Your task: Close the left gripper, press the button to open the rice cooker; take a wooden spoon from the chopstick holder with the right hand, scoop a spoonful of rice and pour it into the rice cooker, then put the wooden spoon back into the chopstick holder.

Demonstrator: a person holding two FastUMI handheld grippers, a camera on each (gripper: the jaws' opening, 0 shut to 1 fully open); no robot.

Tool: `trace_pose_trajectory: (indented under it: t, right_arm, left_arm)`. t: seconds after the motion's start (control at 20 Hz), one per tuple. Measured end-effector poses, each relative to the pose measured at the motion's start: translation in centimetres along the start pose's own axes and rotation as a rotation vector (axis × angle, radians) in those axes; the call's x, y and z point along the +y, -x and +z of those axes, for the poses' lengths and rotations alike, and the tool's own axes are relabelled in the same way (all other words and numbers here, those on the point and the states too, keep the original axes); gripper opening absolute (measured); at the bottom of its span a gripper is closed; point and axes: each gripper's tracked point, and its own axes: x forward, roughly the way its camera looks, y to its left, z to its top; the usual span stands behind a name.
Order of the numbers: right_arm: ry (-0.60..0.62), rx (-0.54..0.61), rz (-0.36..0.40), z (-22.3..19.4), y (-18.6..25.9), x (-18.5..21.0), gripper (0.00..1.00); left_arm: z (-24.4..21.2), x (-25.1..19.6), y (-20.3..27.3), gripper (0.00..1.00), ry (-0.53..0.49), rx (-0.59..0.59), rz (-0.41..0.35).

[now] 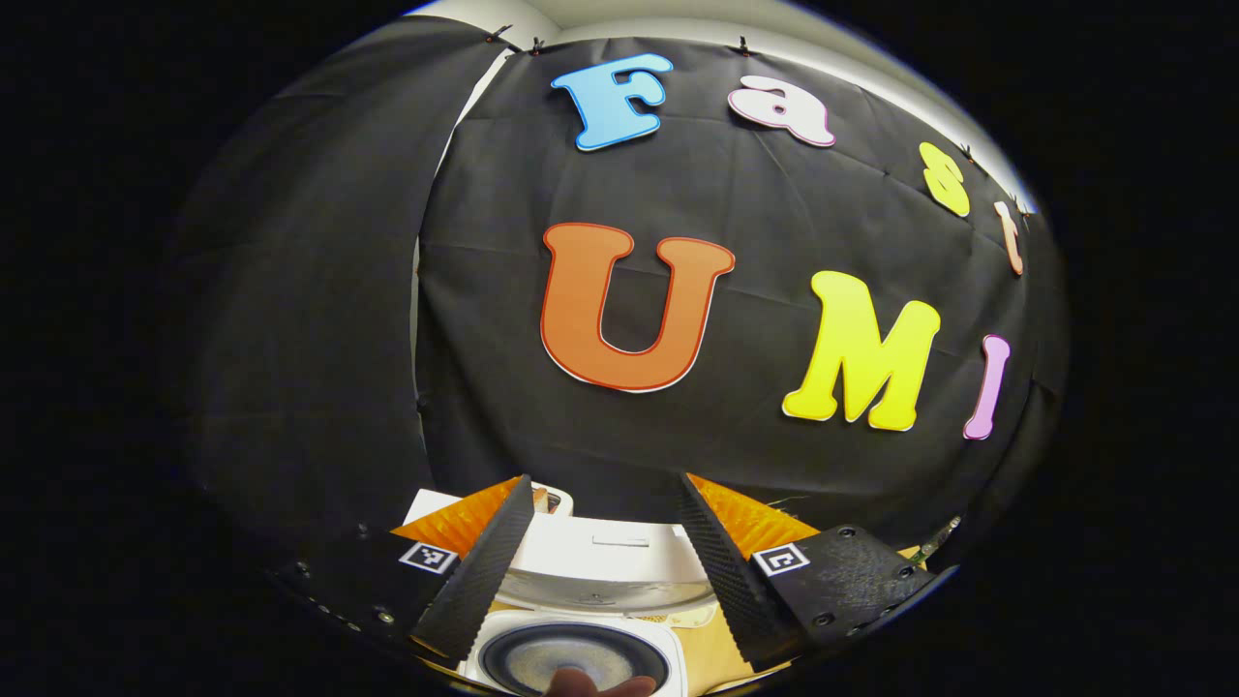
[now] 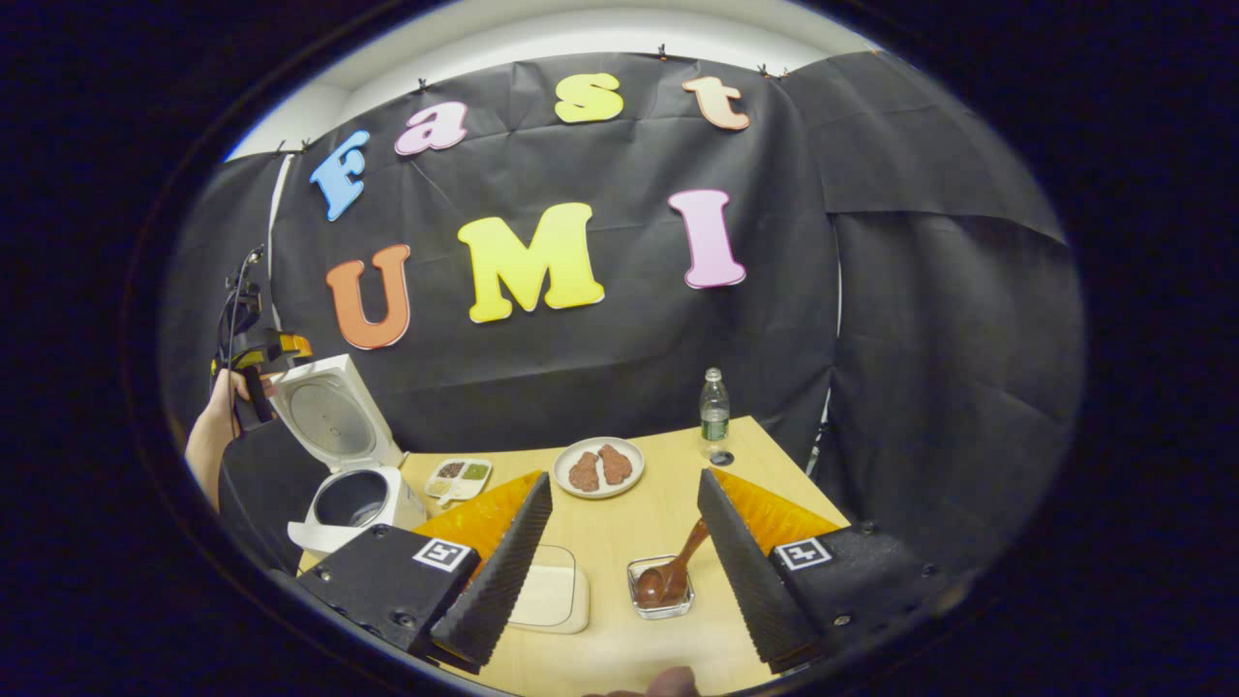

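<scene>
The white rice cooker [image 2: 363, 499] stands at the table's left end with its lid [image 2: 334, 416] swung up and its pot bare. In the left gripper view the cooker's pot [image 1: 571, 660] lies right below my left gripper [image 1: 605, 482], whose fingers are open and empty. A hand holds that left gripper [image 2: 254, 368] above and behind the lid. A brown wooden spoon [image 2: 685, 552] leans in a small clear holder [image 2: 639, 605] between the fingers of my right gripper [image 2: 623, 480], which hovers open and empty above the table's front.
A pale rectangular lidded box [image 2: 552, 590] sits left of the holder. Farther back are a plate [image 2: 571, 455] with brown food, a small divided dish [image 2: 460, 477], a bottle [image 2: 714, 411] and its cap [image 2: 721, 458]. The wooden table [image 2: 619, 542] ends near the black cloth.
</scene>
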Motion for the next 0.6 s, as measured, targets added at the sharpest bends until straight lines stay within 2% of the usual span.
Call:
trace_pose_trajectory:
  t: [0.05, 0.3, 0.6]
  right_arm:
    - [-0.006, 0.009, -0.009, -0.4, 0.2, -0.1, 0.99]
    - [-0.024, 0.034, -0.013, -1.5, 0.6, 0.4, 0.99]
    - [-0.018, 0.018, 0.034, -1.6, 1.5, 2.2, 0.99]
  left_arm:
    - [0.0, 0.1, -0.3, 0.96, -0.009, -0.007, 0.005]
    - [-0.6, -0.1, -0.6, 0.96, -0.020, 0.015, 0.010]
    - [-2.5, 0.0, 2.2, 0.97, -0.142, 0.110, 0.013]
